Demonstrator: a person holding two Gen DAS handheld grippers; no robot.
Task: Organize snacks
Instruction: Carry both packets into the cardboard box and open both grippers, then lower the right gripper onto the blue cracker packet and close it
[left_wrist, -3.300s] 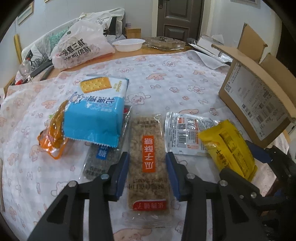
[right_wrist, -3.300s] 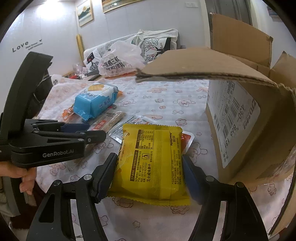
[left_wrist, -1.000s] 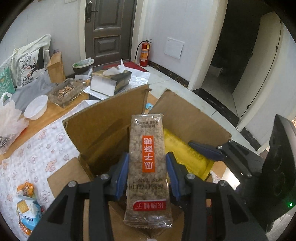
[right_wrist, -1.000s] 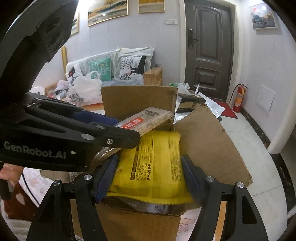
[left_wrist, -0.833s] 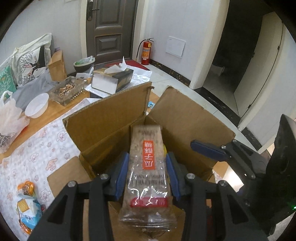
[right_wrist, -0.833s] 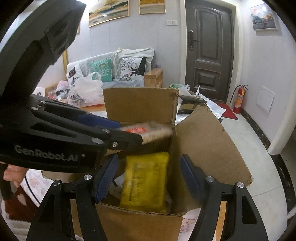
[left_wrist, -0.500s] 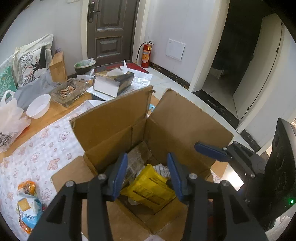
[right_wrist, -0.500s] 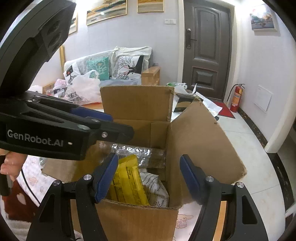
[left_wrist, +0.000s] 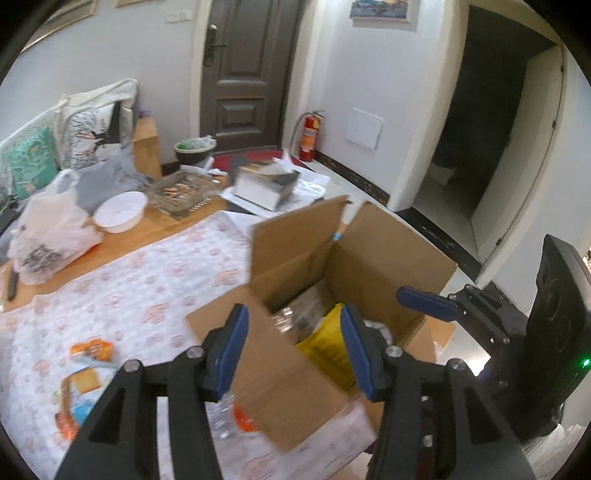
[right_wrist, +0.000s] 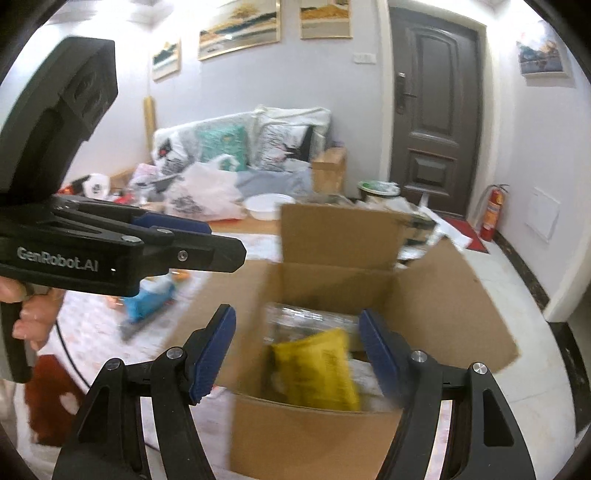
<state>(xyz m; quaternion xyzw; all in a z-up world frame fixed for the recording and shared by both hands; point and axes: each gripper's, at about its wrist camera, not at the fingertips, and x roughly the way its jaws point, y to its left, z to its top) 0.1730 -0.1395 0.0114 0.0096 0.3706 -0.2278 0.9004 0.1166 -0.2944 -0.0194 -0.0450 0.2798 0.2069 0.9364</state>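
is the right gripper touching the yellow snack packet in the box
Apart. The right wrist view shows the right gripper open and empty, above the cardboard box, with the yellow packet lying down inside.

The left gripper (left_wrist: 293, 341) points forward and downward, its blue-padded jaws apart with nothing between them; they have just been opening. The right gripper (right_wrist: 297, 349) also tilts downward, jaws spread wide and empty. In the right wrist view the left gripper's black body reaches in from the left edge, a hand (right_wrist: 31, 314) wrapped around its handle.
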